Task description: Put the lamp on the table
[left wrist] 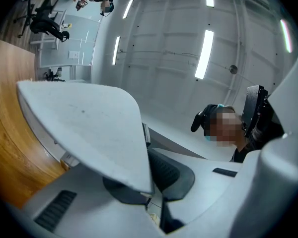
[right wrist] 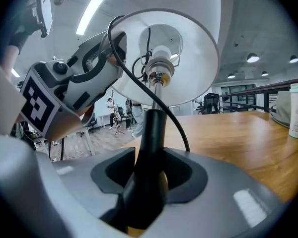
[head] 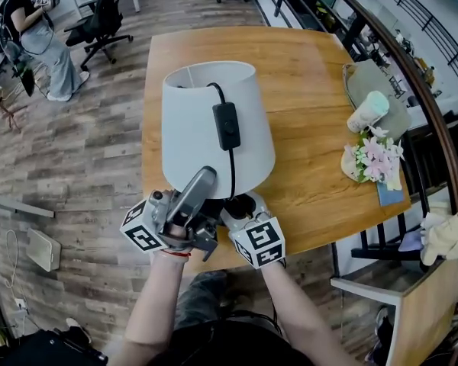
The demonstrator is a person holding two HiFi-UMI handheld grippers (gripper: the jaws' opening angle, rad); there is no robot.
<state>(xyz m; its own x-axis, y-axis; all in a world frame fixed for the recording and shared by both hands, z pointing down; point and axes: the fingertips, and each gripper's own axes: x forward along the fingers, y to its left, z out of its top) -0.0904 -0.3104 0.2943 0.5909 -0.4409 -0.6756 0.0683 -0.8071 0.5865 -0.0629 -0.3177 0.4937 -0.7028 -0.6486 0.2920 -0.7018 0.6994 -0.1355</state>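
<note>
I am clamping my right claw (right wrist: 148, 180) around the black stem (right wrist: 152, 133) of the white cone-shaded lamp (head: 206, 132), while my left claw (left wrist: 151, 185) is pinching the rim of its white shade (left wrist: 89, 128). I am holding the lamp over the near edge of the light wooden surface (head: 309, 75), with its black switch cord (head: 227, 128) lying down the shade.

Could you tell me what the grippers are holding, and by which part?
Both hold the lamp: the right gripper is shut on its black stem, the left gripper on the lower rim of its white shade.
</note>
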